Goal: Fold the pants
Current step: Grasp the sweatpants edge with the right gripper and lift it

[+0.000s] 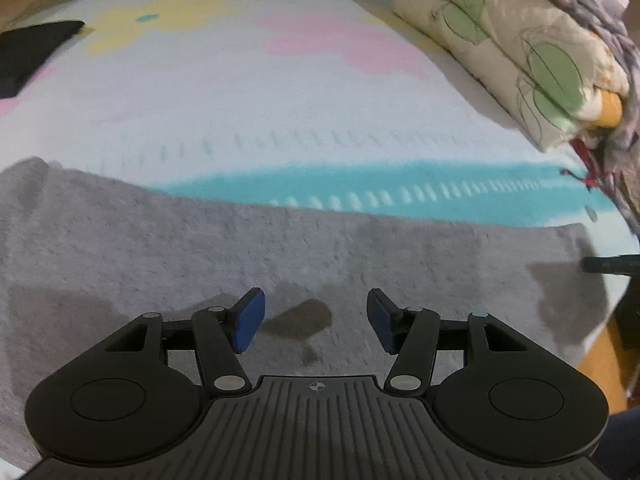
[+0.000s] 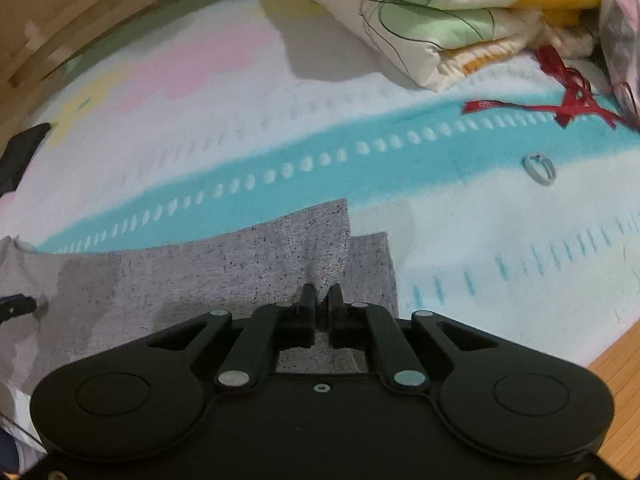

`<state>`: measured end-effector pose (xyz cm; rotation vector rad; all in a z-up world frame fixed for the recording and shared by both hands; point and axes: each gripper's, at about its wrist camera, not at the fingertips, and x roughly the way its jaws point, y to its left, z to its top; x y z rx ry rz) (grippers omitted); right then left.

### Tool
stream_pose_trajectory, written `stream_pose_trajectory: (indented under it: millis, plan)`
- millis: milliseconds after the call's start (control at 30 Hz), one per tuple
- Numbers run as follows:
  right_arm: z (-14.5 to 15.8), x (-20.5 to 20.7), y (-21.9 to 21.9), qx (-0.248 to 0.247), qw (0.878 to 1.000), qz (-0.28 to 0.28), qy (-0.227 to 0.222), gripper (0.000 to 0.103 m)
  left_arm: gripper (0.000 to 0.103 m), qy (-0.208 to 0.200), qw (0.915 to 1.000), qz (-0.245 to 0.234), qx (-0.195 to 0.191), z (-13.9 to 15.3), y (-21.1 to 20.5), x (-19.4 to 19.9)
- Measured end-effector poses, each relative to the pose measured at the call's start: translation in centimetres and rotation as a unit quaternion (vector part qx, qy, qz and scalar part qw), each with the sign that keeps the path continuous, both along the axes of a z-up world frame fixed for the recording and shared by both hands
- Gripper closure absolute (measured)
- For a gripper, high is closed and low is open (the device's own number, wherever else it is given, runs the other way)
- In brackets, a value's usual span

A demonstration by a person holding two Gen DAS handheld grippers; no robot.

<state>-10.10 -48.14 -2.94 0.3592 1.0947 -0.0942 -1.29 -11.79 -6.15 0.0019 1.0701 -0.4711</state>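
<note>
Spread flat on the bed lie the grey pants (image 1: 280,248), their far edge running along the teal band of the pastel bedsheet (image 1: 248,92). Seen from the right wrist, the leg end shows two stacked hems, the upper layer (image 2: 320,236) lifted into a small ridge. That ridge runs straight into the right gripper (image 2: 323,300), whose jaws are pinched together on the fabric; how much cloth sits between the pads is hidden by the black fingers. Hovering over the middle of the cloth, the left gripper (image 1: 316,320) has its blue pads (image 1: 252,320) standing apart with nothing between them, only its shadow on the grey below. Both views cut the pants off at the lower edge behind the gripper bodies, so the waistband cannot be made out. Farther off, a folded floral quilt (image 2: 420,28) rests at the sheet's far corner, a red ribbon (image 2: 568,104) and a small pale ring (image 2: 540,168) lie near it, and a dark item (image 1: 28,52), blurred, sits far left.
</note>
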Motion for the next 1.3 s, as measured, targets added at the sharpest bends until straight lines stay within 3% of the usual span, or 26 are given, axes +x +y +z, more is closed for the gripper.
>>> stream_pose_trajectory:
  millis: [100,200,300,467,533,600,633,667,700,767,833,967,1100,1233,1300]
  plan:
    - [-2.0,0.7,0.1,-0.013,0.999,0.003,0.038,0.095,0.048,0.008,0.9994,-0.001,0.035,-1.3,-0.4,-0.4]
    - [-2.0,0.5,0.0,-0.018,0.999,-0.006,0.04,0.096,0.048,-0.008,0.9987,-0.015,0.048,-1.2,-0.8,-1.1]
    - [-1.6,0.0,-0.5,-0.019,0.998,-0.029,0.044,0.097,0.048,-0.009,0.9991,-0.016,0.039,-0.8,-0.9,-1.2]
    - [-1.3,0.1,0.0,-0.073,0.996,-0.026,0.043,0.1,0.048,0.0,0.9995,-0.011,0.029,-0.7,-0.6,-1.2]
    - [-1.7,0.1,-1.0,-0.039,0.997,-0.041,0.048,0.099,0.047,0.007,0.9992,-0.015,0.035,-1.3,-0.8,-1.2]
    - [-1.6,0.0,-1.7,-0.013,0.998,-0.052,0.043,0.095,0.039,-0.003,0.9985,-0.028,0.046,-1.8,-1.4,-1.3]
    - [-1.3,-0.2,-1.9,-0.005,0.998,-0.059,0.035,0.092,0.038,-0.011,0.9978,-0.035,0.056,-1.9,-1.8,-1.6]
    - [-0.9,-0.5,-2.1,-0.011,0.997,-0.071,0.022,0.078,0.037,-0.02,0.9966,-0.04,0.069,-1.9,-2.2,-1.8]
    - [-0.5,-0.6,-2.4,-0.016,0.997,-0.077,0.011,0.071,0.037,-0.028,0.9954,-0.046,0.08,-1.9,-2.6,-2.1]
    - [-0.2,-1.0,-3.4,0.003,0.996,-0.089,-0.001,0.021,0.036,-0.036,0.9943,-0.049,0.087,-2.0,-2.9,-2.4]
    - [-0.3,-1.8,-4.5,0.041,0.992,-0.118,-0.017,0.021,0.036,-0.034,0.9948,-0.047,0.083,-2.0,-2.7,-2.4]
    - [-2.1,-2.4,-6.1,0.128,0.982,-0.138,-0.003,0.019,0.036,-0.023,0.9965,-0.04,0.07,-2.0,-2.2,-2.0]
    - [-3.6,-3.3,-6.6,0.189,0.971,-0.148,0.002,0.0,0.036,-0.018,0.997,-0.036,0.065,-1.8,-1.9,-1.9]
    - [-6.1,-4.1,-6.9,0.236,0.955,-0.174,0.041,0.0,0.036,-0.016,0.997,-0.037,0.066,-1.8,-1.9,-1.9]
    - [-6.4,-4.4,-6.7,0.238,0.955,-0.173,0.024,0.0,0.036,-0.014,0.9972,-0.036,0.065,-1.8,-1.8,-1.8]
